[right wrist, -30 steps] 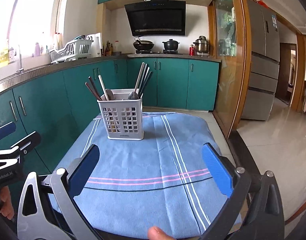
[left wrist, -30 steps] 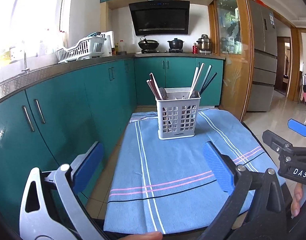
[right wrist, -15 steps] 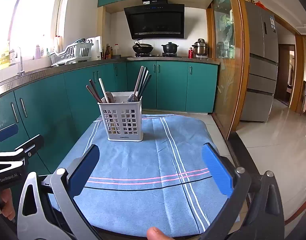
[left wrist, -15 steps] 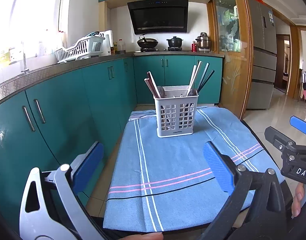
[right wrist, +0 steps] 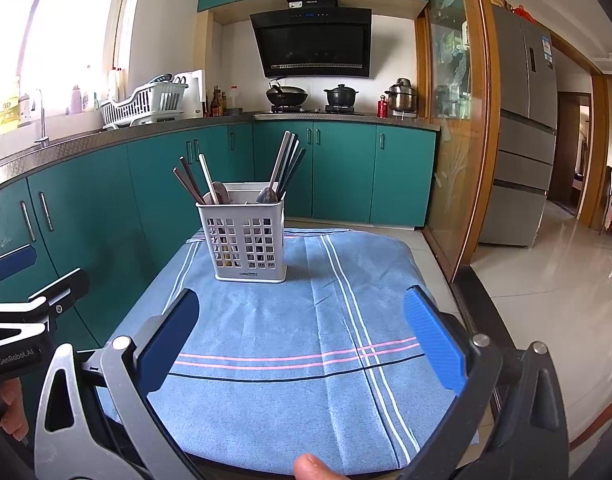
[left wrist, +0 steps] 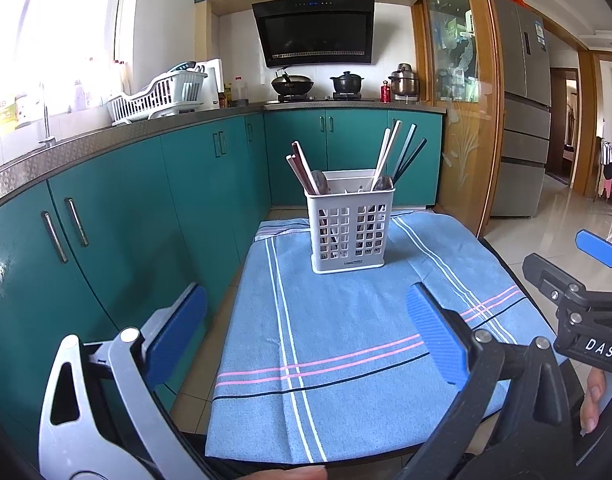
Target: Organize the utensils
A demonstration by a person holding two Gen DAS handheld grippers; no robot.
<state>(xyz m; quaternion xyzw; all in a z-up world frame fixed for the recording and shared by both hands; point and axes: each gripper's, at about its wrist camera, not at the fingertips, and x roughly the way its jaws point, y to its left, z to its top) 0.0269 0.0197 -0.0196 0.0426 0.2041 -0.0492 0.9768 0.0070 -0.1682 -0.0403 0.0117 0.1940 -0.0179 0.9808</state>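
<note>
Both grippers hover with blue fingers spread wide, holding nothing: the left gripper point(left wrist: 306, 334) and the right gripper point(right wrist: 302, 332), over a blue striped cloth point(right wrist: 274, 340) covering a small table. A white slotted holder point(left wrist: 350, 228) stands upright on the cloth's far end, holding chopsticks point(left wrist: 398, 154) and spoons point(right wrist: 222, 192). Teal cabinets point(left wrist: 106, 216) run along the left.

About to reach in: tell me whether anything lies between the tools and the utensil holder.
Nothing visible does. Only bare blue cloth lies between the open left tool, the open right tool and the utensil holder, which stands alone toward the cloth's far end.
</note>
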